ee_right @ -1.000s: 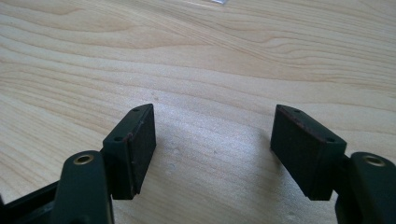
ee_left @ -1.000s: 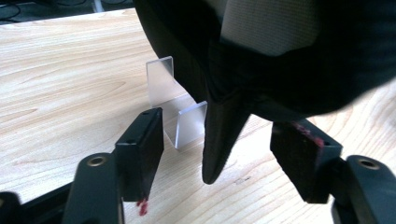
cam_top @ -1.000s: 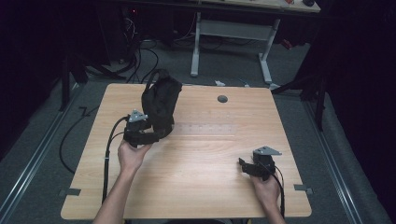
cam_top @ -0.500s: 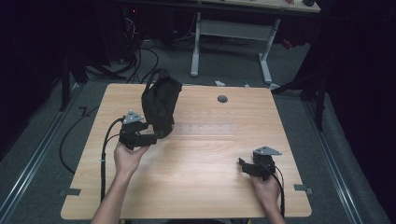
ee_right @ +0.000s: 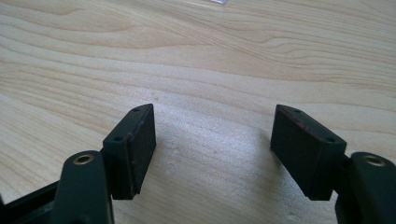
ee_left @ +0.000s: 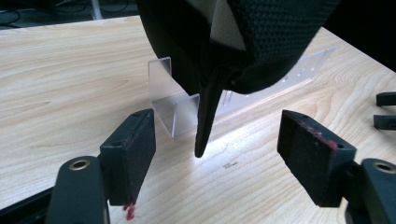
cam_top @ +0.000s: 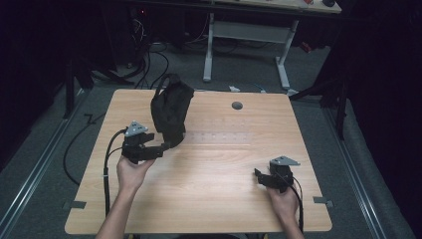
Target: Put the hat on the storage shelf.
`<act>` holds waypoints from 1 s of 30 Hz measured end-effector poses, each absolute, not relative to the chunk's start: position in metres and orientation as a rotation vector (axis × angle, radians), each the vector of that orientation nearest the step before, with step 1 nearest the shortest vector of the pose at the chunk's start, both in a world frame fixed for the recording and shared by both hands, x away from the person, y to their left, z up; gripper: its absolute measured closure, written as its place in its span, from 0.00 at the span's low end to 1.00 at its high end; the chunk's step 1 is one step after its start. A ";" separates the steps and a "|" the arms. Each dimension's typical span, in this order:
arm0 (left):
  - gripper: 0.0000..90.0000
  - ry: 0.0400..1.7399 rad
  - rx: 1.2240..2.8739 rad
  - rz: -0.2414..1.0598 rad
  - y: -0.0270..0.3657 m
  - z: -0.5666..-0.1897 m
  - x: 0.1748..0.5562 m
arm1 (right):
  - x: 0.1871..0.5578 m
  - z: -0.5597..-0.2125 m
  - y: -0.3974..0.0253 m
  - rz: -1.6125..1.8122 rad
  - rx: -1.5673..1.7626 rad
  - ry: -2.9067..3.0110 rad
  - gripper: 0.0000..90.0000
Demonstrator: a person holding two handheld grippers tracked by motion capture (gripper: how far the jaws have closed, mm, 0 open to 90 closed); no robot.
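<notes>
Left tongs withdrawn from woven black bag.

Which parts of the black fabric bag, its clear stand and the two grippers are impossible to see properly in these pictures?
- Black fabric bag: top cut off by the upper edge of the left gripper view.
- Clear plastic stand: its upper part is hidden behind the bag; in the high view it is too faint to trace.
- Left gripper: whether its tips touch the bag is too small to tell in the high view.
- Right gripper: jaws too small in the high view.
</notes>
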State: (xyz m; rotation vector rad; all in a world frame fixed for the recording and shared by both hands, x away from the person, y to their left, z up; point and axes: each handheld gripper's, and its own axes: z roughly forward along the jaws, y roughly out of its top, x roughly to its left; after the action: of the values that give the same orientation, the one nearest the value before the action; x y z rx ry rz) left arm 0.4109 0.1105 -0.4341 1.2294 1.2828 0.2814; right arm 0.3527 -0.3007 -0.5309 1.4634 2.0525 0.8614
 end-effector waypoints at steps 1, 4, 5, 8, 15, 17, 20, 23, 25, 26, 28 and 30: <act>0.32 1.280 1.224 0.281 0.112 -0.433 0.409 | 0.353 -0.531 -0.301 0.862 1.463 2.053 0.35; 0.32 1.276 1.217 0.278 0.114 -0.432 0.406 | 0.353 -0.531 -0.301 0.861 1.463 2.053 0.35; 0.32 1.278 1.211 0.277 0.115 -0.431 0.405 | 0.353 -0.531 -0.301 0.861 1.463 2.053 0.35; 0.32 1.278 1.211 0.274 0.116 -0.431 0.402 | 0.353 -0.531 -0.301 0.862 1.464 2.053 0.35; 0.32 1.281 1.199 0.268 0.119 -0.431 0.397 | 0.353 -0.531 -0.301 0.861 1.464 2.052 0.35; 0.32 1.283 1.194 0.263 0.120 -0.431 0.395 | 0.353 -0.531 -0.301 0.862 1.464 2.053 0.35; 0.32 1.283 1.195 0.256 0.121 -0.432 0.391 | 0.353 -0.531 -0.301 0.861 1.464 2.053 0.35; 0.32 1.284 1.193 0.250 0.122 -0.434 0.387 | 0.353 -0.531 -0.301 0.862 1.464 2.053 0.35; 0.32 1.285 1.188 0.244 0.123 -0.435 0.384 | 0.353 -0.531 -0.301 0.862 1.464 2.053 0.35; 0.32 1.288 1.185 0.241 0.123 -0.436 0.381 | 0.353 -0.531 -0.301 0.862 1.464 2.053 0.35; 0.32 1.287 1.181 0.240 0.124 -0.437 0.380 | 0.353 -0.531 -0.301 0.862 1.463 2.053 0.35; 0.32 1.290 1.174 0.232 0.124 -0.439 0.377 | 0.353 -0.531 -0.301 0.862 1.464 2.053 0.35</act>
State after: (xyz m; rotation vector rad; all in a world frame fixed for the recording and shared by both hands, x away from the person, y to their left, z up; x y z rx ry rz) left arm 0.3774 0.1241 -0.4386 1.1739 1.2895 0.2324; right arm 0.3527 -0.3006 -0.5309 1.4637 2.0529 0.8620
